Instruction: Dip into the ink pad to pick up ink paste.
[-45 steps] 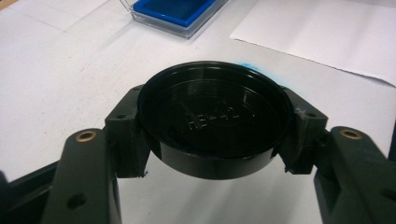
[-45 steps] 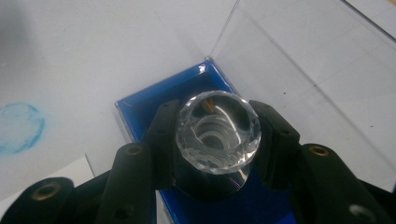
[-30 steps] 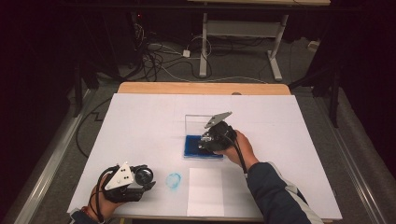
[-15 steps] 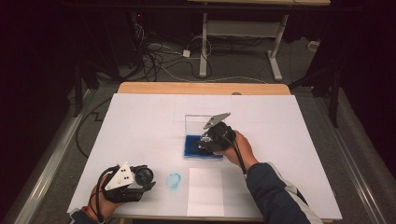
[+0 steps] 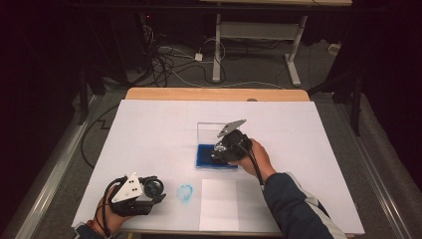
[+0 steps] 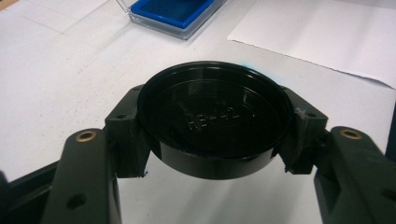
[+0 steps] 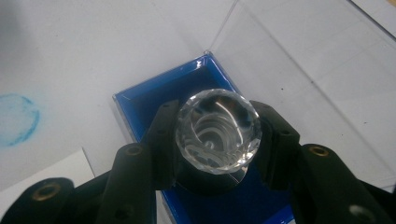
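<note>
My left gripper (image 6: 212, 140) is shut on a round black cap (image 6: 212, 119), held just above the white table cover near the front left (image 5: 153, 187). My right gripper (image 7: 218, 144) is shut on a stamp with a clear faceted knob (image 7: 218, 129). The stamp sits over the blue ink pad (image 7: 159, 93) in its clear case. From above, the right gripper (image 5: 224, 150) is at the pad (image 5: 203, 155) in the middle of the table. The case's clear lid (image 5: 209, 132) stands open behind it.
A round blue stamp mark (image 5: 185, 193) lies on the white table cover (image 5: 149, 129) between the two hands. A white sheet of paper (image 5: 219, 205) lies at the front edge. Table legs and cables stand on the floor beyond the far edge.
</note>
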The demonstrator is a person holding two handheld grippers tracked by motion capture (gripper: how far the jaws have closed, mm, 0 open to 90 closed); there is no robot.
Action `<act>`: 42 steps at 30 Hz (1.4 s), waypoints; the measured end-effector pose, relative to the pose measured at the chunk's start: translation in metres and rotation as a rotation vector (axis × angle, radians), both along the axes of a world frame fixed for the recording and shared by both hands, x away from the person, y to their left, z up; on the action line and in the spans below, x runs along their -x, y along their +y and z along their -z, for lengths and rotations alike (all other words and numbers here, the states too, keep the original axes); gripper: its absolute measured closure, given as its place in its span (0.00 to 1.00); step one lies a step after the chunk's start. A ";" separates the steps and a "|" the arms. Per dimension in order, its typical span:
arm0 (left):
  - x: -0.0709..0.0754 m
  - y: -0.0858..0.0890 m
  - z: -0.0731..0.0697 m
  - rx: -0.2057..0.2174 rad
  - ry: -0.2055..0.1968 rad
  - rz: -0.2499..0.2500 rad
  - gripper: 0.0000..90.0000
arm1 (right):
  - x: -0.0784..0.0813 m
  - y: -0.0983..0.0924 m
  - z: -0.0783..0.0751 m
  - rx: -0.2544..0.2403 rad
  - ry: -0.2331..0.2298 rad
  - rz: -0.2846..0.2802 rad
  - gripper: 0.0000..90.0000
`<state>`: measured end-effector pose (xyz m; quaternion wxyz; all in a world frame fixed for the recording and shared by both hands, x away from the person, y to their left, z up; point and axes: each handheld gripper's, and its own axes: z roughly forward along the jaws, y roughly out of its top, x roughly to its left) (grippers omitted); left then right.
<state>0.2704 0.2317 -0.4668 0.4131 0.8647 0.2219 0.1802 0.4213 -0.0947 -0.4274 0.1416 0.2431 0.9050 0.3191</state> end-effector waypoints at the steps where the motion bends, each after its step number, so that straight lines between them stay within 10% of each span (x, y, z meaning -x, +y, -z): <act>1: 0.000 0.000 0.000 -0.001 0.000 0.001 0.40 | 0.000 0.000 -0.001 0.006 -0.003 -0.002 0.64; 23: -0.001 0.000 0.001 -0.005 -0.001 -0.006 0.40 | 0.035 -0.036 -0.044 -0.197 -0.100 -0.039 0.64; 42: -0.003 0.000 0.002 -0.004 0.004 -0.004 0.40 | 0.070 -0.044 -0.071 -0.234 -0.145 -0.145 0.64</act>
